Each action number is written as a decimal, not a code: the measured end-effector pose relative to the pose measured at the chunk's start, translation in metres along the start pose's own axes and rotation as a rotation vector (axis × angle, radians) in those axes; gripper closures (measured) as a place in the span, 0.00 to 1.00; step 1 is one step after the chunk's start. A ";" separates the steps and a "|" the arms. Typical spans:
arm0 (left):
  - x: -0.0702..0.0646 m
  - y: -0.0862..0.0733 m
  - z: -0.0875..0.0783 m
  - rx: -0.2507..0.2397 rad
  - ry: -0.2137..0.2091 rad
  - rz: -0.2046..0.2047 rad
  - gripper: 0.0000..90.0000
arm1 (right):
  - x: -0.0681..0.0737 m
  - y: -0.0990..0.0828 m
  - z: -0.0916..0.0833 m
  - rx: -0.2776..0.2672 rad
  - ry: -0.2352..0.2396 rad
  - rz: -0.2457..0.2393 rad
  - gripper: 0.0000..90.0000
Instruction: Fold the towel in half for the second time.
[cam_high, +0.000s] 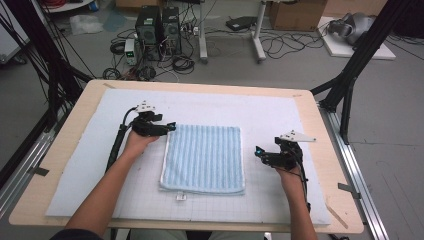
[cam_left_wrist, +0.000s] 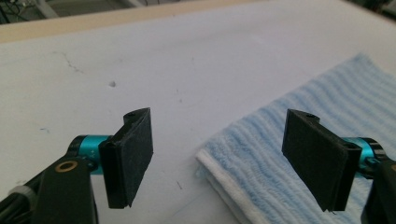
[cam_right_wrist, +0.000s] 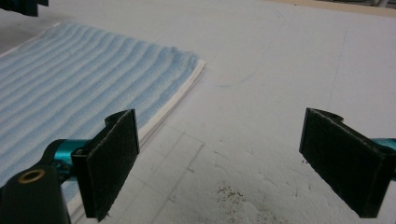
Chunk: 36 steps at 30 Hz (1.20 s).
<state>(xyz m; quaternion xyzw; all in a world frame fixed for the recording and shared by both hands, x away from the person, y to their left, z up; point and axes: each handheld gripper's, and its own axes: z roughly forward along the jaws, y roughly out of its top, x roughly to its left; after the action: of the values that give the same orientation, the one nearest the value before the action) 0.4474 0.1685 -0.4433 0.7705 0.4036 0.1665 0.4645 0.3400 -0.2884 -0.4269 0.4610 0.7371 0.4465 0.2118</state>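
flanking folded towel (cam_high: 204, 158) | left gripper (cam_high: 169, 128) open | towel's underside hidden

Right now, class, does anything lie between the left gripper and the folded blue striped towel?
Nothing visible does. The left gripper, fingers open, sits at the far left corner of the folded blue striped towel; bare white mat surrounds it.

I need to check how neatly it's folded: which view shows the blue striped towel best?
The high view: the whole folded towel lies flat, all edges visible. The left gripper view gives one layered corner; the right gripper view gives part of one edge and a corner.
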 end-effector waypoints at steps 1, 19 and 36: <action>-0.001 0.000 0.003 0.018 0.003 0.012 0.33 | 0.000 0.000 0.000 -0.002 0.002 0.001 0.12; -0.012 -0.003 0.011 0.095 0.009 0.141 0.94 | 0.001 -0.001 0.002 0.007 0.004 -0.002 0.12; -0.005 0.000 0.002 0.035 -0.051 0.040 0.95 | 0.010 0.023 0.047 0.077 0.057 0.001 0.12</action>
<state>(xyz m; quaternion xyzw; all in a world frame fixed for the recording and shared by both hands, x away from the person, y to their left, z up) 0.4454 0.1630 -0.4434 0.7904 0.3790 0.1489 0.4576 0.3809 -0.2540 -0.4301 0.4561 0.7592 0.4310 0.1727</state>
